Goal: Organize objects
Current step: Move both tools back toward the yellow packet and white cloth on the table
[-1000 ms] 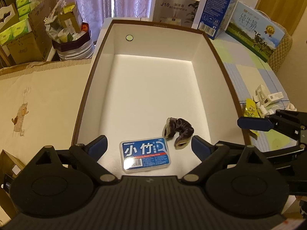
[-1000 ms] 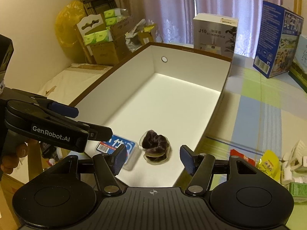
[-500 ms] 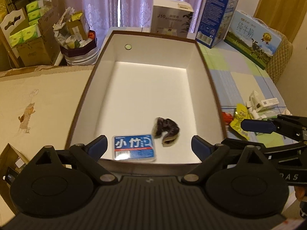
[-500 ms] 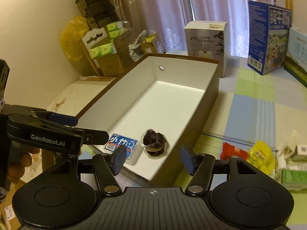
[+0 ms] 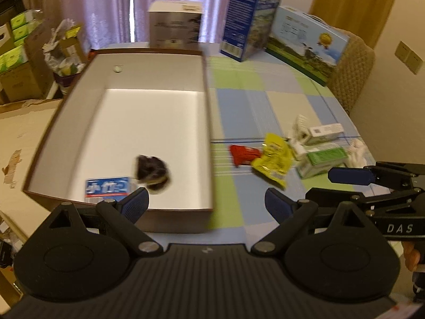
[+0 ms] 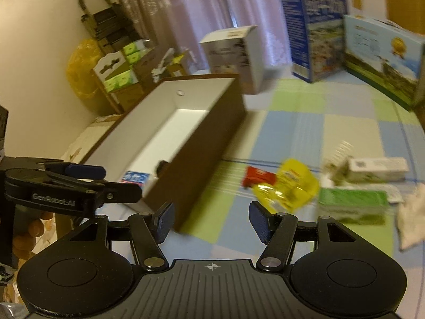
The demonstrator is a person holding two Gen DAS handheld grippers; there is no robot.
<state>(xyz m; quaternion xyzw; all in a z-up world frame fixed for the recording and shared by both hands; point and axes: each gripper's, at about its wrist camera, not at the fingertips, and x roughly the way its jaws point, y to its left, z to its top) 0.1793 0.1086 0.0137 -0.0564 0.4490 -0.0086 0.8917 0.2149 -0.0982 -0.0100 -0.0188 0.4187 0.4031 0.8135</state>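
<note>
Clutter waits on the checked cloth: a yellow sachet [image 6: 288, 186] overlapping a red packet [image 6: 259, 179], just beside green-and-white cartons [image 6: 353, 203]. My right gripper [image 6: 211, 222] hangs above the cloth near the sachet, jaws half open and empty; my left gripper [image 5: 205, 206] is spread wide, also empty. Closing on the sachet could catch the packet too, since they touch. The sachet's long axis runs diagonally, toward the brown box [image 5: 205, 122], where a blue case [image 5: 106, 187] and dark scrunchie [image 5: 152, 172] lie.
</note>
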